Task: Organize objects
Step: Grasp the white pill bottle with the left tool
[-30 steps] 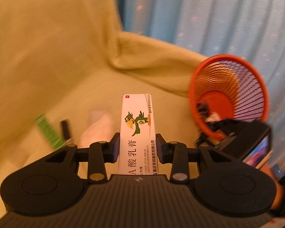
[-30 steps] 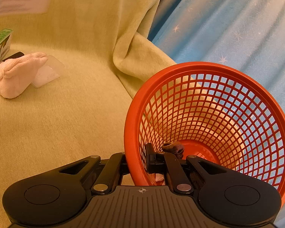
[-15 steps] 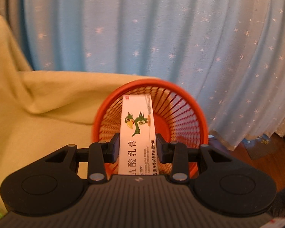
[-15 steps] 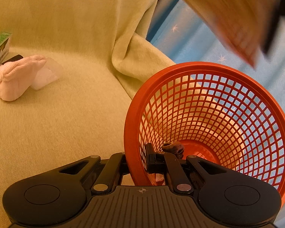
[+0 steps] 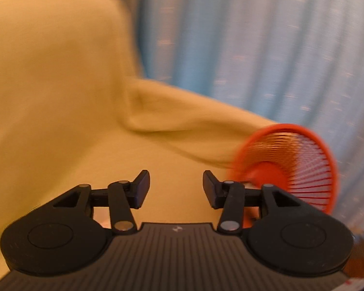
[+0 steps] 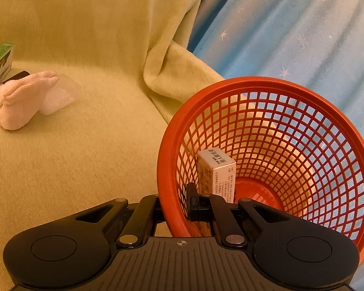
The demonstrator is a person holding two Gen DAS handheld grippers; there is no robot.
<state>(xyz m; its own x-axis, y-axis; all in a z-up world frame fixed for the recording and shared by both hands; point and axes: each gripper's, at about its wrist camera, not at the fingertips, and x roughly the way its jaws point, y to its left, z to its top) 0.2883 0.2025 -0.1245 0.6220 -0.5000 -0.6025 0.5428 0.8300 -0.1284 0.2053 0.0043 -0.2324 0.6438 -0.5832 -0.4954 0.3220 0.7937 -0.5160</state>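
Observation:
My right gripper [image 6: 176, 205] is shut on the near rim of the orange mesh basket [image 6: 303, 111], which it holds tilted on the yellow-green sofa. A white medicine box [image 6: 216, 174] stands inside the basket against its near wall. My left gripper [image 5: 176, 189] hovers over the sofa seat, its jaws opening with nothing between them; the basket [image 5: 293, 165] sits blurred to its right. At the far left of the right wrist view lie a white rolled sock [image 6: 19, 101], a clear plastic packet [image 6: 60, 94], a green box [image 6: 0, 63] and a dark stick [image 6: 15, 76].
The sofa's back and a draped fold of yellow-green cover [image 6: 172, 68] rise behind the seat. A blue star-patterned curtain [image 6: 291, 29] hangs behind the basket. A wide stretch of seat [image 6: 85, 150] lies between the sock and the basket.
The left gripper swung over the basket with the white medicine box, let it go and swung back left, its jaws now apart. The box now stands in the basket. The right gripper stayed put.

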